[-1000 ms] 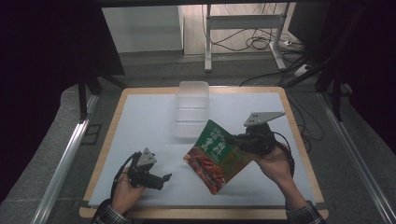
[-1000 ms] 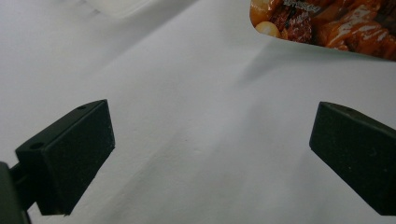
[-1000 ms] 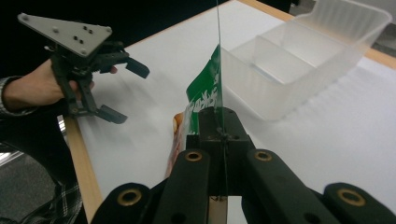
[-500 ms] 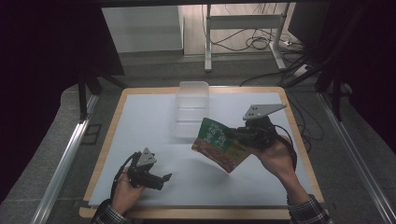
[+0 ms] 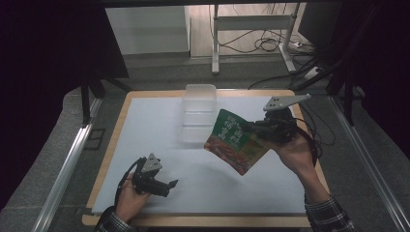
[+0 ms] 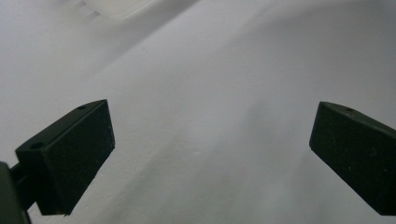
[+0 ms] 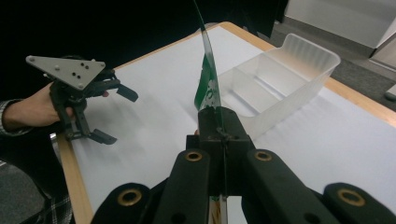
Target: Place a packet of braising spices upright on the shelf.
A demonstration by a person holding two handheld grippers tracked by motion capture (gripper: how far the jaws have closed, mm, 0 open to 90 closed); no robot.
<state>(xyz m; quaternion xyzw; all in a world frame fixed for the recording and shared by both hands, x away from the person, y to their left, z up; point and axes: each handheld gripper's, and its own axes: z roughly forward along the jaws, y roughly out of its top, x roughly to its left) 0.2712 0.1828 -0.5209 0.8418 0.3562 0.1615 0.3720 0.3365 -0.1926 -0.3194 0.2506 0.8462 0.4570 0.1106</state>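
The green and red snack pouch (image 5: 235, 141) hangs in the air above the right half of the tabletop (image 5: 159, 125), clear of its white surface, tilted with its green printed end up and toward the far side and its red end lower. In the right gripper view the pouch (image 7: 207, 79) shows edge-on, a thin sheet rising from between the jaws. The right tool (image 5: 253, 128) is clamped tight on the pouch's right edge, held in a hand (image 5: 295, 152) that comes up from the near right, with the grey three-cornered plate on top of it. Just beyond and left of the pouch stands a clear plastic container (image 5: 198, 112) with compartments, resting at the far middle of the tabletop; its compartments look bare. Well apart, at the near left, the left tool (image 5: 168, 185) lies low over the white surface in the other hand (image 5: 126, 197), its jaws spread wide with nothing between them (image 6: 210, 140)
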